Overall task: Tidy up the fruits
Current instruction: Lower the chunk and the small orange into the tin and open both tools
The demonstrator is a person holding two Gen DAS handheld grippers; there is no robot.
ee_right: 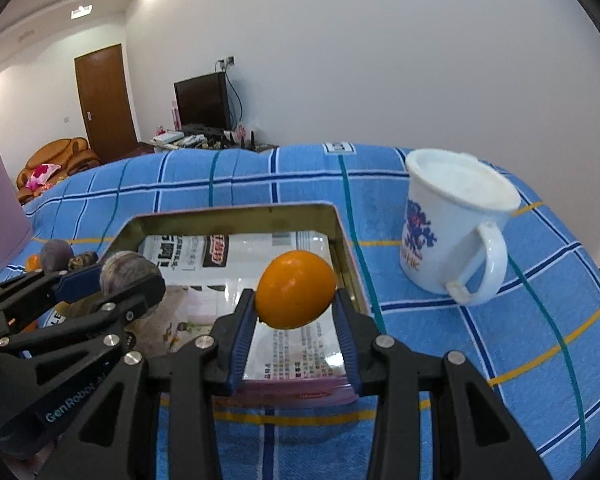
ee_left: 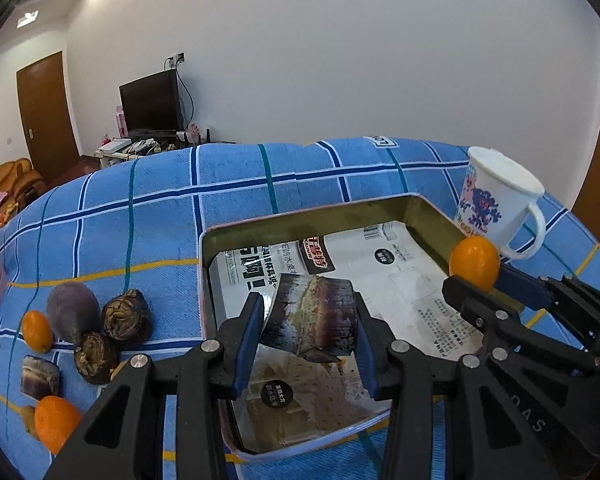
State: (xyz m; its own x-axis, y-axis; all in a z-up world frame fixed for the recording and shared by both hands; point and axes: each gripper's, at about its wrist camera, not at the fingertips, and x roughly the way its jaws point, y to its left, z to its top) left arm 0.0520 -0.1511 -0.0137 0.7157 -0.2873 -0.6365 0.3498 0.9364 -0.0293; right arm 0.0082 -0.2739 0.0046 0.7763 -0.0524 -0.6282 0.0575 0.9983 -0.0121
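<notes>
Left gripper (ee_left: 308,334) clamps a sugarcane chunk (ee_left: 314,320) above the tin tray (ee_left: 300,216); right gripper (ee_right: 296,330) grips a kumquat (ee_right: 296,289) beside it; best lowered before release, lest either bounce out.

A blue plaid cloth (ee_left: 148,216) covers the table. A shallow metal tray (ee_left: 300,216) rests at its centre, and a white printed mug (ee_left: 496,208) stands just beside the tray at 2 o'clock. At 9 o'clock of the tray lie a purple fruit (ee_left: 73,312), two wrinkled brown fruits (ee_left: 126,314), two small oranges (ee_left: 37,330) and a dark cut chunk (ee_left: 40,376).
</notes>
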